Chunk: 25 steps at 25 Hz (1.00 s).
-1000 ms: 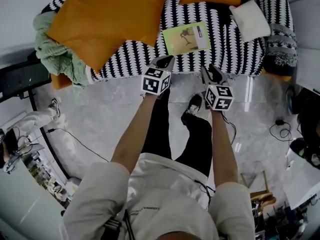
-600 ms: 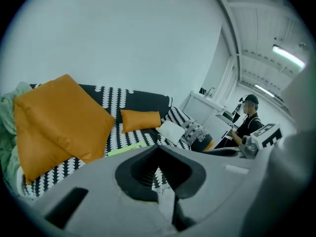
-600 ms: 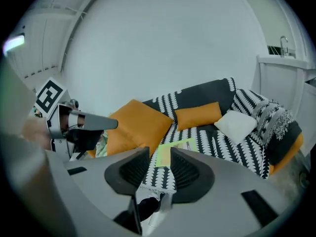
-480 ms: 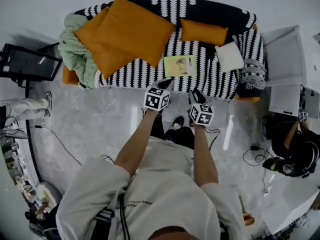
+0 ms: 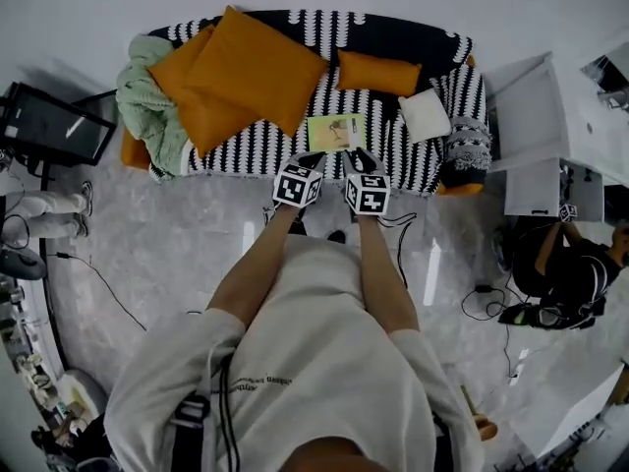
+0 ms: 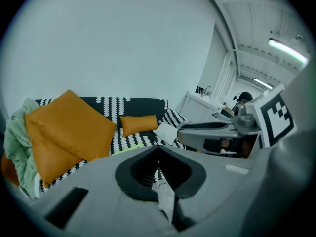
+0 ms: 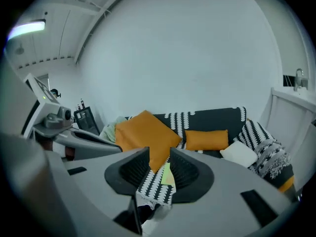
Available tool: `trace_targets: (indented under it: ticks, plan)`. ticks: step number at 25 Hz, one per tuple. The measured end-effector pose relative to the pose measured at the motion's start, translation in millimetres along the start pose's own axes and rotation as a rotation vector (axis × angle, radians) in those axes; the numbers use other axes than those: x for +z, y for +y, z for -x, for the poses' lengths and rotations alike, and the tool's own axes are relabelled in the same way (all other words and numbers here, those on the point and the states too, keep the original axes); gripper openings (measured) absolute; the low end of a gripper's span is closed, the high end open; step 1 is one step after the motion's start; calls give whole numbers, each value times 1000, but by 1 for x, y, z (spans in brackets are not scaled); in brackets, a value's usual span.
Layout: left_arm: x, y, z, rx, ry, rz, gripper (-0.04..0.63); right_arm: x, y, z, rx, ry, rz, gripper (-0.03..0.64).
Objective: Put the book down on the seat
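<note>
Hovering short of the sofa seat (image 5: 385,144), right gripper (image 7: 159,158) gapes partly, empty; left gripper (image 6: 158,149) is clenched on nothing. Book (image 5: 335,132) lies there, cover print unreadable.

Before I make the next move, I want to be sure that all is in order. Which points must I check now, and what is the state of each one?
1. The book lies flat on the sofa seat: ok.
2. Neither gripper touches the book: ok, both are held above the floor in front of the sofa.
3. The right gripper is empty: ok, its fingers stand apart with nothing between them.
4. The left gripper is empty: ok, its fingers meet at the tips and hold nothing.
5. The book is apart from the large orange cushion and the white cushion: ok.
6. The book cover is undamaged: cannot tell, it is too small in the pictures.
</note>
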<state>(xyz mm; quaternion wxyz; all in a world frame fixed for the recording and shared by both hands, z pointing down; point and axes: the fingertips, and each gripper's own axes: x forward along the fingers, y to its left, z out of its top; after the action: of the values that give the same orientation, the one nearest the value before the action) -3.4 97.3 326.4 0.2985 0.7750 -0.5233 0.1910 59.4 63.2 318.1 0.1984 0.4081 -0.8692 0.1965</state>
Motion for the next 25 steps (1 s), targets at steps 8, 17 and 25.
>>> trace_targets:
  ticks: [8,17,25]
  plan:
    - [10,-3,5,14,-28,-36,8,-19,-2,13,-49,38,53,114]
    - [-9,-28,-3,5,-40,-63,8,-40,-13,38,-72,48,86,109]
    - [-18,-37,-5,5,-34,-107,8,-45,-12,42,-59,63,116,79]
